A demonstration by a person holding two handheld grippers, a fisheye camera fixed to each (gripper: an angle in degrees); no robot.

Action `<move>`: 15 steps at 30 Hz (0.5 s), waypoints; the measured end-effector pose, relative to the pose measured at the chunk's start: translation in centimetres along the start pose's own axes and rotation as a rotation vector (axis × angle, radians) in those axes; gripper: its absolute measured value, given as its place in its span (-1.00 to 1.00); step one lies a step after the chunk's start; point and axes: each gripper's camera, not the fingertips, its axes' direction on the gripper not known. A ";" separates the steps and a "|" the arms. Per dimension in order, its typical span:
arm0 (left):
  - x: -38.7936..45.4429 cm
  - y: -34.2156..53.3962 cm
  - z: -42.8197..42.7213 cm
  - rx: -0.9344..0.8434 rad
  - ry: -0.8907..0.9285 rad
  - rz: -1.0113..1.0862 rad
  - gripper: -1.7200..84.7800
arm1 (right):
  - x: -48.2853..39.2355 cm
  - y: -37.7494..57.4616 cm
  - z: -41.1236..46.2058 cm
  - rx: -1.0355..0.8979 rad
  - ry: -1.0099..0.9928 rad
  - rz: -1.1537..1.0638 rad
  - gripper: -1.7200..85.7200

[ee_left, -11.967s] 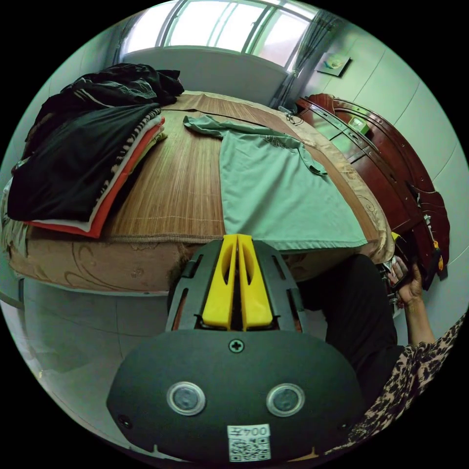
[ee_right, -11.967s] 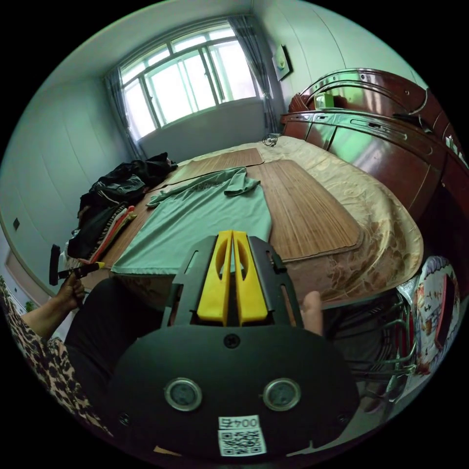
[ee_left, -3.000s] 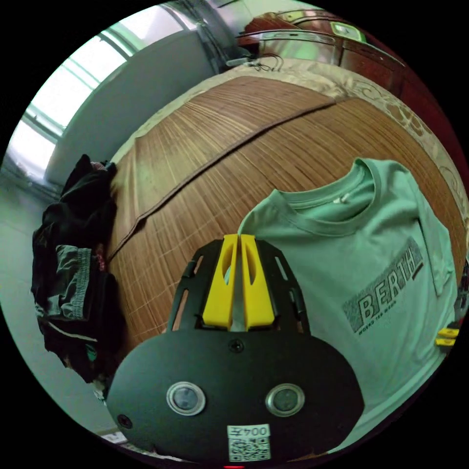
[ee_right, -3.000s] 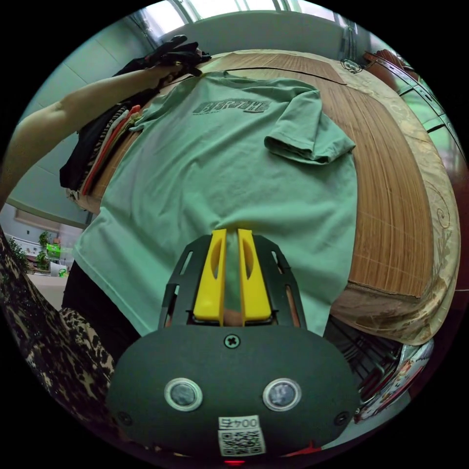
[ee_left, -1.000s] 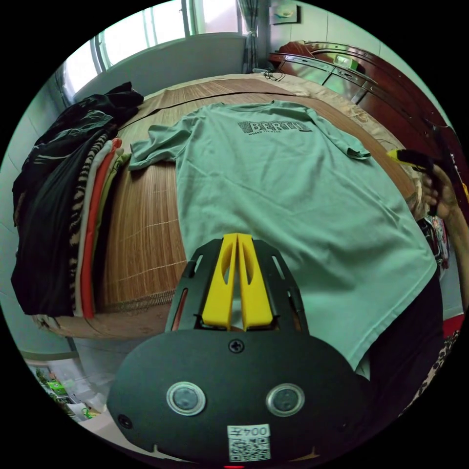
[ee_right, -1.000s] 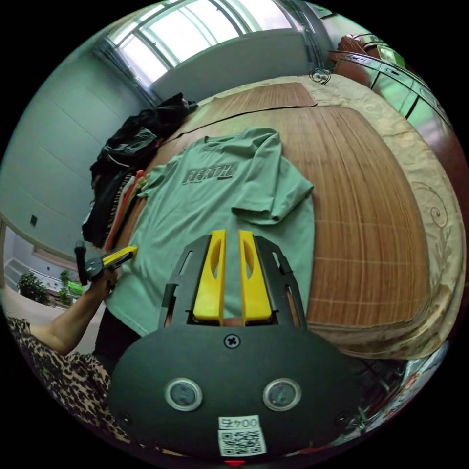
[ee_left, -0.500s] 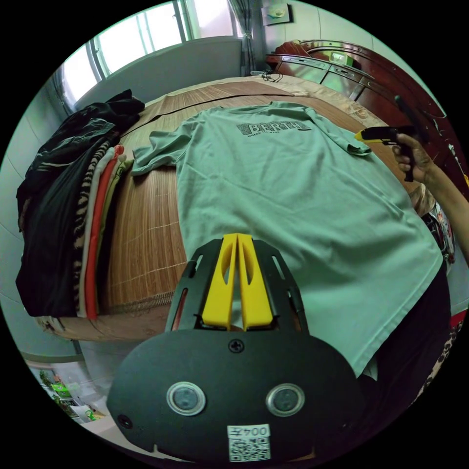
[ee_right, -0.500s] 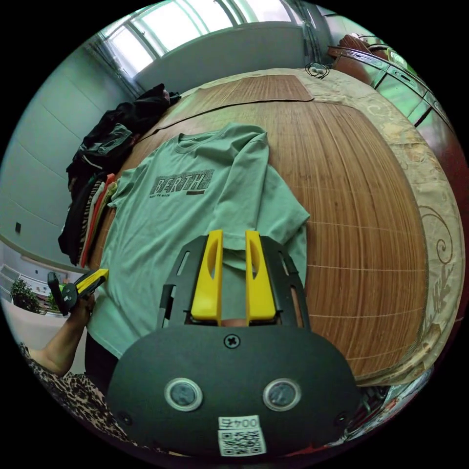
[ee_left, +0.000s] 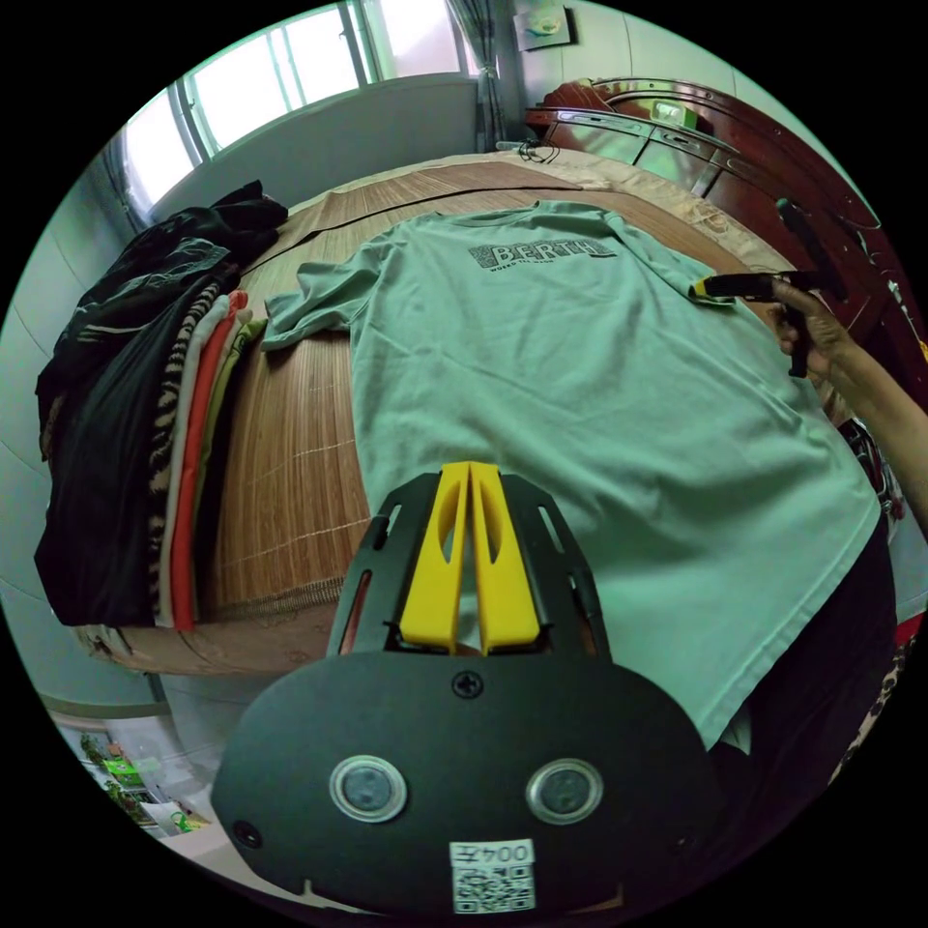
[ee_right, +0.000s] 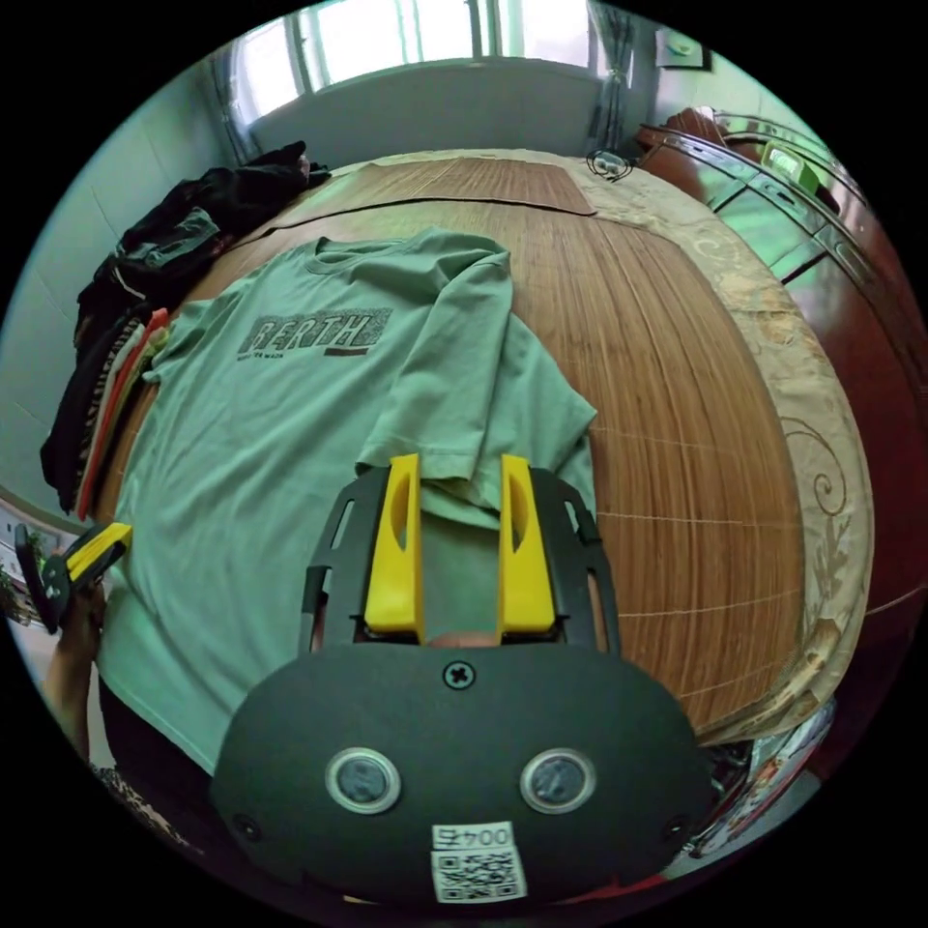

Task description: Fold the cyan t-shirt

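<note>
Right now the cyan t-shirt (ee_left: pixel 580 387) lies face up and spread flat on the woven mat (ee_right: pixel 677 387) that covers the bed, its collar toward the window and its hem hanging off the near edge against the person's legs. That flat spread looks deliberate, as it gives clean edges to fold along.

In the right gripper view, the right gripper (ee_right: pixel 459 483) has its 2 yellow jaws clearly apart, 1 on each side of the cuff of the sleeve (ee_right: pixel 474 425), which lies doubled inward over the shirt's body. No cloth is pinched yet; the open jaws look lined up to take that cuff, probably to lay the sleeve out or carry the side over. The left gripper view shows the same tool's tips right at the sleeve edge, though contact is too small to judge there.

The left gripper (ee_left: pixel 471 474) hangs over the hem area with its jaws pressed together and nothing visibly held between them, seemingly waiting its turn. The other sleeve (ee_left: pixel 309 304) lies spread out toward a stack of folded clothes (ee_left: pixel 145 425) beside the shirt, well clear of the working area.
</note>
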 end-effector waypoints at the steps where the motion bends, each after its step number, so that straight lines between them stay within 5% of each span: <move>1: 0.1 0.1 -0.1 0.001 0.000 0.000 -0.95 | -0.4 -0.1 0.0 0.000 0.025 -0.011 -0.73; 5: 0.2 0.4 -0.5 0.002 0.001 -0.001 -0.95 | -1.5 -0.4 -0.8 0.029 0.083 -0.032 -0.92; 15: 0.3 0.7 -1.2 0.013 0.009 -0.004 -0.95 | 3.0 -3.7 -6.8 0.194 -0.027 0.043 -0.97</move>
